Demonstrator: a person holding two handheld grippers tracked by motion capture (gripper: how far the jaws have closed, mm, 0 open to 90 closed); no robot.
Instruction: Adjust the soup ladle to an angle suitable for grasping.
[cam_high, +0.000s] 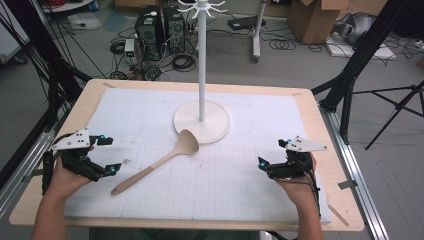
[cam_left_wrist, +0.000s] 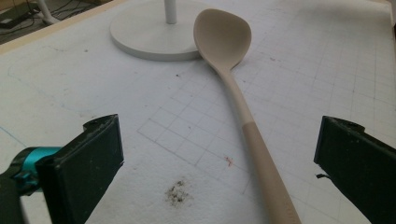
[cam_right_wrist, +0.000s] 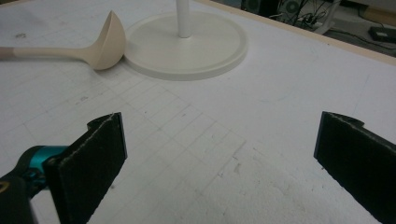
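High view: left gripper (cam_high: 109, 155) and right gripper (cam_high: 272, 153) rest apart at the near edge, jaws spread, empty. Between them lies the spoon (cam_high: 160, 161), bowl touching the stand (cam_high: 202, 121).

Left gripper view: spoon handle runs between the spread jaws, untouched.

Right gripper view: bare mat (cam_right_wrist: 219, 140) between its wide jaws.

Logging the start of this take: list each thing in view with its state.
spoon: lying flat on the mat, bowl against the stand's base, not held
stand: upright, hooks bare
left gripper: open, holding nothing
right gripper: open, holding nothing
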